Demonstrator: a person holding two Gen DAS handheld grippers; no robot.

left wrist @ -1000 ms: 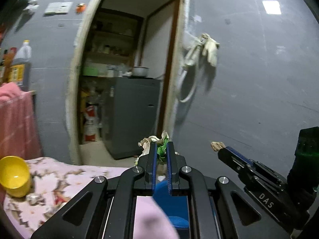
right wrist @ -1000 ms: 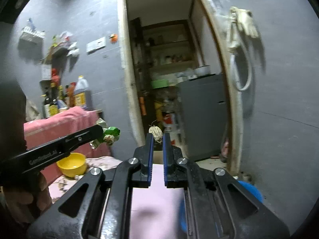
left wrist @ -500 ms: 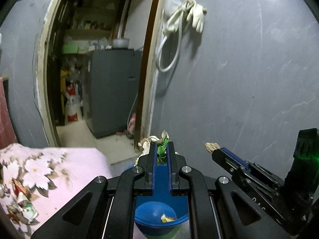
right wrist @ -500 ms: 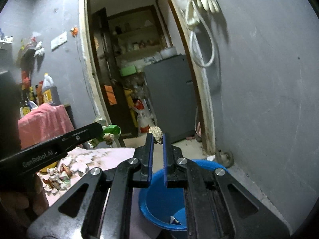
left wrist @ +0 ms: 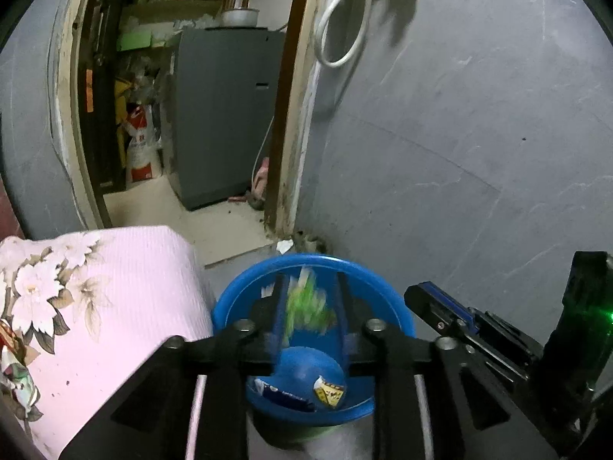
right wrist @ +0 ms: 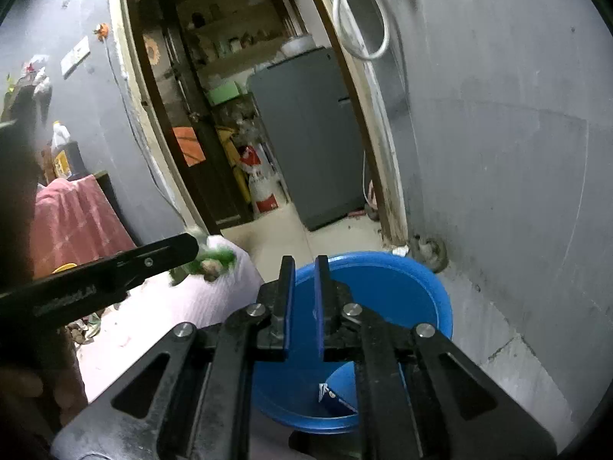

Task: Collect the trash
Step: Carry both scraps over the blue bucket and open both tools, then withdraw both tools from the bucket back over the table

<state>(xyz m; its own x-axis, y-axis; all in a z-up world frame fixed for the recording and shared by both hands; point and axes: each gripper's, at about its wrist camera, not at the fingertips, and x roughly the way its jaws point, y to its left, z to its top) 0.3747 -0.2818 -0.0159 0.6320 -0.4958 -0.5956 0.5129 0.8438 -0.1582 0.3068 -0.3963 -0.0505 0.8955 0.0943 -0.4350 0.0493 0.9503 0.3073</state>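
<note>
a: both tongs dropped over blue bucket [left wrist: 245, 299]; left tongs [left wrist: 306, 303] just opening, green wrapper [left wrist: 306, 306] loose between.
b: right tongs [right wrist: 304, 280] nearly together, empty. advise: spread wider, let wrapper fall inside.

Crumpled green-and-white wrapper [left wrist: 306, 308] is blurring above the blue bin [left wrist: 387, 303]; printed scraps [left wrist: 329, 393] are lying inside.

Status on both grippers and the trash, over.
Left gripper just opening, green wrapper loose between fingers above blue bucket. Right gripper shut, empty. Nothing blocking.
</note>
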